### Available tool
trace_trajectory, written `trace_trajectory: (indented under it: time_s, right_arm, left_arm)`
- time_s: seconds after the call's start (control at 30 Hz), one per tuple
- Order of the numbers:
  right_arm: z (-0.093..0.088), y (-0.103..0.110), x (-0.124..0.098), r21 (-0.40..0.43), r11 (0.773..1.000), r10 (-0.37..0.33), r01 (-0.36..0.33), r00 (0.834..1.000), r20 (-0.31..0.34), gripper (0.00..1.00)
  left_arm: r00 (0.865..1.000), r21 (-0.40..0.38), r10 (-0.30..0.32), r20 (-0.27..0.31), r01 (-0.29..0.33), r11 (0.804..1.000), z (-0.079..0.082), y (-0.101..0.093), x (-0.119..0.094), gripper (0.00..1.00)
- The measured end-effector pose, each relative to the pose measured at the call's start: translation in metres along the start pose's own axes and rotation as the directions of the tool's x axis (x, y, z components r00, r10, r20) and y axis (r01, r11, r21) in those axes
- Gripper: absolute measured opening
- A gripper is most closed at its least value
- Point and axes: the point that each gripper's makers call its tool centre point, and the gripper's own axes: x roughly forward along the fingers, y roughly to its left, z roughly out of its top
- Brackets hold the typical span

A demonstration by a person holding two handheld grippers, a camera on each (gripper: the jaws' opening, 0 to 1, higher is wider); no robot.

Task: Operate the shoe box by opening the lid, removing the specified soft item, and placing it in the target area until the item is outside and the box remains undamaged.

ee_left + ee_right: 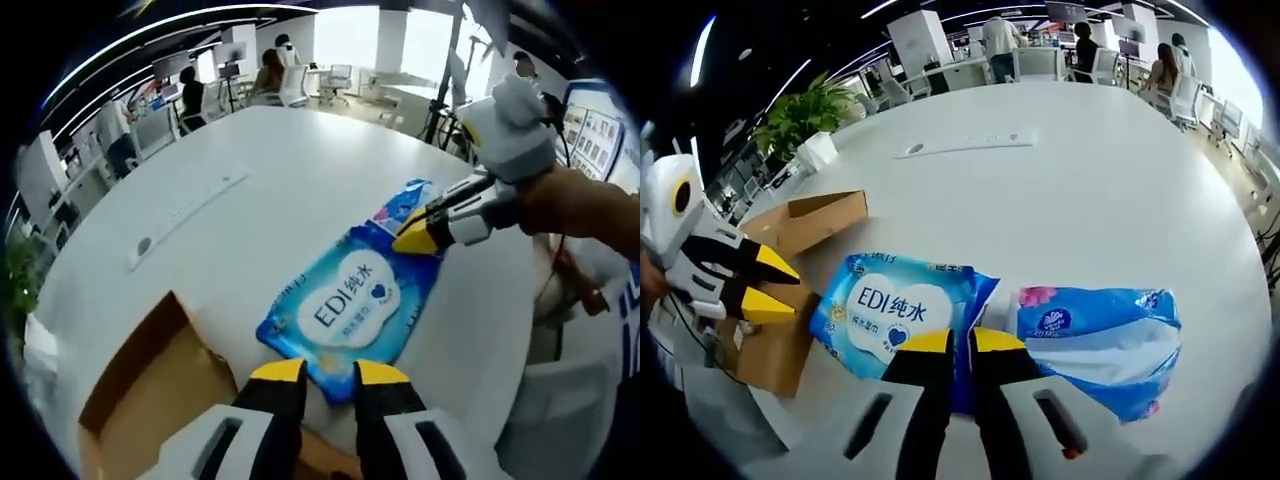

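Shoe box (150,390) cut off by left gripper view's bottom edge; wipes pack (350,305) small print unreadable.

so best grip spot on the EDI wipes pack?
Probably the flat sealed end seams. The EDI wipes pack lies flat on the white table, so only its edges seem thin enough for the jaws. The right gripper sits at one end seam, the left gripper near the other. Come in low, along the table.
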Motion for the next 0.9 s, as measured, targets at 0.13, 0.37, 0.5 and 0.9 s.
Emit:
trace_trajectory:
  time_s: [0.13, 0.37, 0.5, 0.9]
  right_arm:
    - [0.001, 0.002, -0.007, -0.017, 1.000, -0.001, 0.001, 1.000, 0.001, 0.08]
    - [0.005, 0.007, -0.012, -0.050, 0.999, 0.004, -0.004, 1.000, 0.008, 0.09]
    - [0.006, 0.015, -0.020, -0.074, 0.997, 0.007, -0.007, 1.000, 0.006, 0.11]
    - [0.009, 0.029, -0.041, -0.159, 0.987, 0.006, -0.005, 1.000, 0.003, 0.16]
  left_arm:
    - [1.000, -0.026, -0.013, 0.023, 0.014, 1.000, 0.001, -0.003, -0.008, 0.22]
    - [0.998, -0.045, -0.018, 0.062, 0.021, 0.999, 0.000, -0.007, -0.024, 0.24]
    - [0.997, -0.055, -0.016, 0.081, 0.020, 0.998, -0.002, -0.005, -0.033, 0.26]
    - [0.990, -0.065, -0.009, 0.144, 0.018, 0.998, -0.006, 0.001, -0.064, 0.31]
